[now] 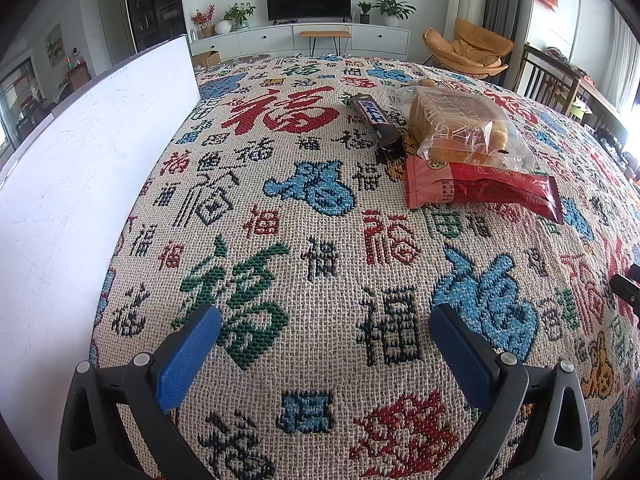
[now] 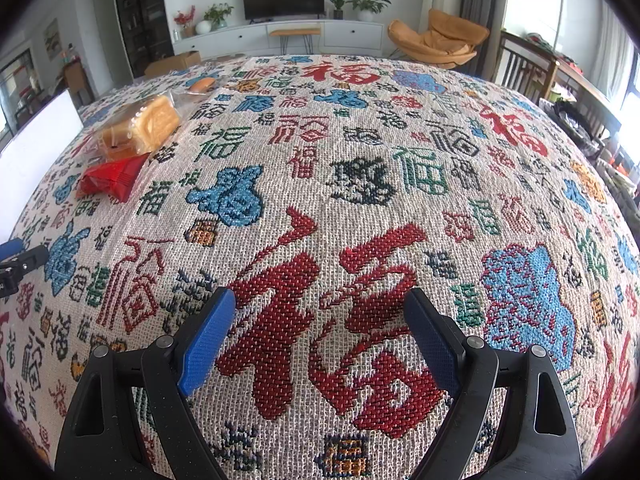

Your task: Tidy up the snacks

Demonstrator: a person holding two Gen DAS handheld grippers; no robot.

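Covering the table (image 1: 312, 360) entirely: a woven cloth (image 2: 360, 168) of red, blue and green characters. White board (image 1: 80, 184), upright along the left edge. Bagged bread loaf (image 1: 456, 124), on the cloth well ahead of my left gripper (image 1: 325, 330). Red snack packet (image 1: 480, 190), flat, touching the bread bag's near side. Dark chocolate bar (image 1: 376, 124), just left of the bread. Left gripper: jaws wide, holding nothing. Right gripper (image 2: 320, 320): jaws wide, only cloth between them, the snacks far off to its left.
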